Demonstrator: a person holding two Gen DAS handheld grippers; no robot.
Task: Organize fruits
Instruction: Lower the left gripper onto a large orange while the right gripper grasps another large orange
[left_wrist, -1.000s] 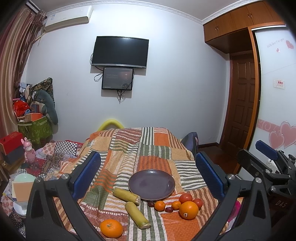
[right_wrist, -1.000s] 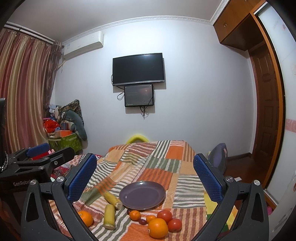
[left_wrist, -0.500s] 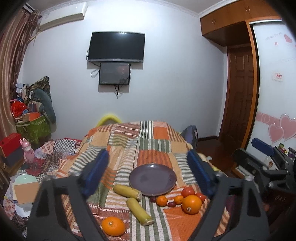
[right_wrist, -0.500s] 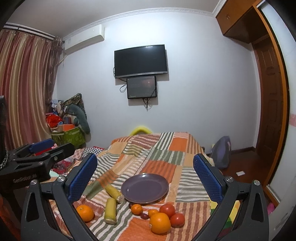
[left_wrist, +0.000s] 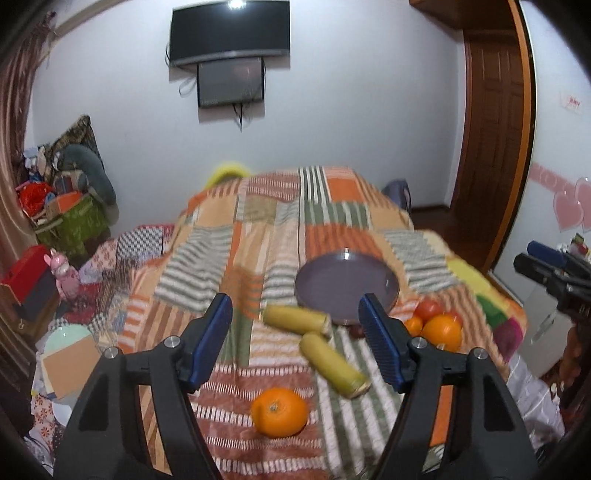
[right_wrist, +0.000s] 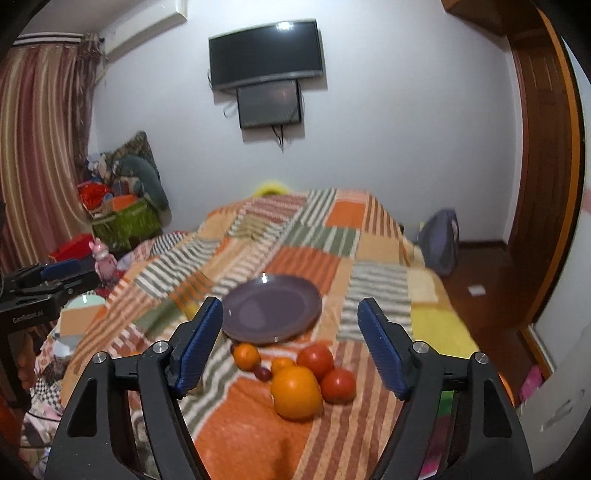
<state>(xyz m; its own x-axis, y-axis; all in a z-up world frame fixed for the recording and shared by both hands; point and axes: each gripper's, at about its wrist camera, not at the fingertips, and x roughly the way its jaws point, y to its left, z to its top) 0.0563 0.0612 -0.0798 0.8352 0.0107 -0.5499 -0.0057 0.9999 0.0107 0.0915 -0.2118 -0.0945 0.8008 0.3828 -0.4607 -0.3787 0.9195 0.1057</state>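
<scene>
A purple plate lies on the striped patchwork bedspread. In front of it lie two yellow corn cobs, a lone orange, and a cluster: a big orange, two tomatoes, two small oranges, a dark grape. My left gripper is open and empty, above the corn cobs. My right gripper is open and empty, above the cluster.
The bed fills the middle of the room. Left of it on the floor are a green basket, a red box and a pink toy. A wooden door and a backpack stand at the right.
Both grippers have moved forward and down toward the fruits. The left one's fingers have narrowed somewhat but stay open. The fruits have not moved.
</scene>
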